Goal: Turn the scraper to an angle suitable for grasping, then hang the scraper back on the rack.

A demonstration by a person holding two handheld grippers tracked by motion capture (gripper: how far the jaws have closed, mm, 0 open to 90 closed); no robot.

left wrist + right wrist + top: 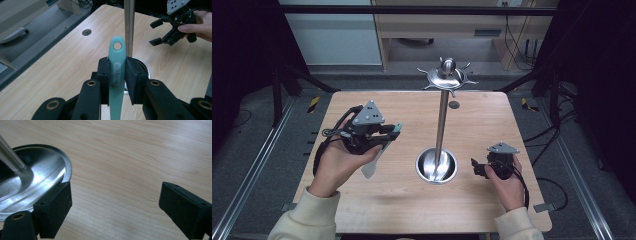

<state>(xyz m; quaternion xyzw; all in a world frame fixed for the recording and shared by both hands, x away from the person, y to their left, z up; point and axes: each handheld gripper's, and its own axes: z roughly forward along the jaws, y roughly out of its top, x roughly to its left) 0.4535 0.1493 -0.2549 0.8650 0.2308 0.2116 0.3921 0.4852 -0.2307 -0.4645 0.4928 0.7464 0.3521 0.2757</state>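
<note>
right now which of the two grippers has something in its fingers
The left gripper: its fingers are clamped on the handle of a teal spatula. The right gripper stands wide open over bare table beside the metal stand's base.

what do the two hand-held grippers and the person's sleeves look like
Both are black. The left hand-held gripper and the right hand-held gripper each carry a grey three-cornered plate with small holes on top. Their linkage arms have brass-coloured pivot bushings and end in blocky black pads. A black cable trails from each. The sleeves are cream, with ribbed cuffs.
</note>
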